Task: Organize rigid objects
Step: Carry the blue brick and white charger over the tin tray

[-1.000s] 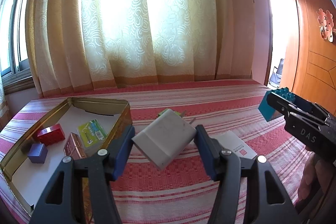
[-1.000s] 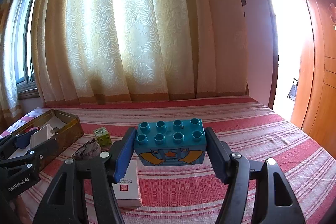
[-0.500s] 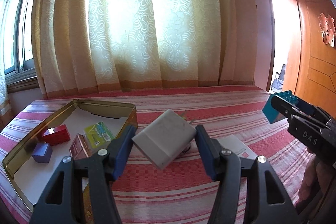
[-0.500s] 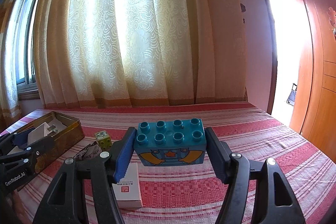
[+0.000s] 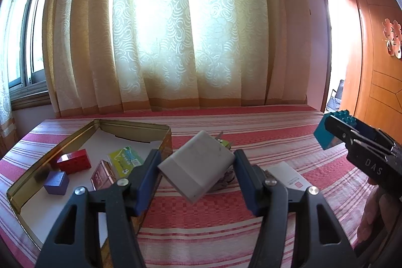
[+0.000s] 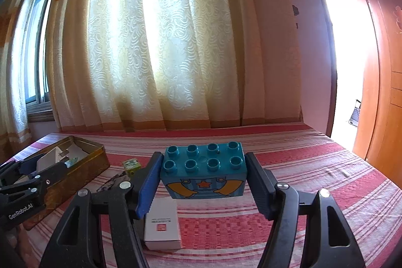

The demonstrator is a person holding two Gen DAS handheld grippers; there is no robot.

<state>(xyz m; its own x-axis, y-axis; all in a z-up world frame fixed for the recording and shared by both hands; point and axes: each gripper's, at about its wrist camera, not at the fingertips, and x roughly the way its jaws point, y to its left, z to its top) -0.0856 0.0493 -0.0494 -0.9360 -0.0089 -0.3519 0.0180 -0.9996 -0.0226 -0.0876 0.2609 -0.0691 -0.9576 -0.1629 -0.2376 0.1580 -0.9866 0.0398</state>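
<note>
Black grippers (image 5: 197, 177), blue pads (silver screws)

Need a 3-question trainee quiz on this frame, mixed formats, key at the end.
1. True or false: the left gripper holds the white plastic charger block tilted, above the striped cloth.
2. What does the right gripper grip? A) purple cube B) teal studded toy brick C) white box
3. Fill in: the red brick lies inside the open gold metal ____.

Key: 1 true; 2 B; 3 tin.
</note>
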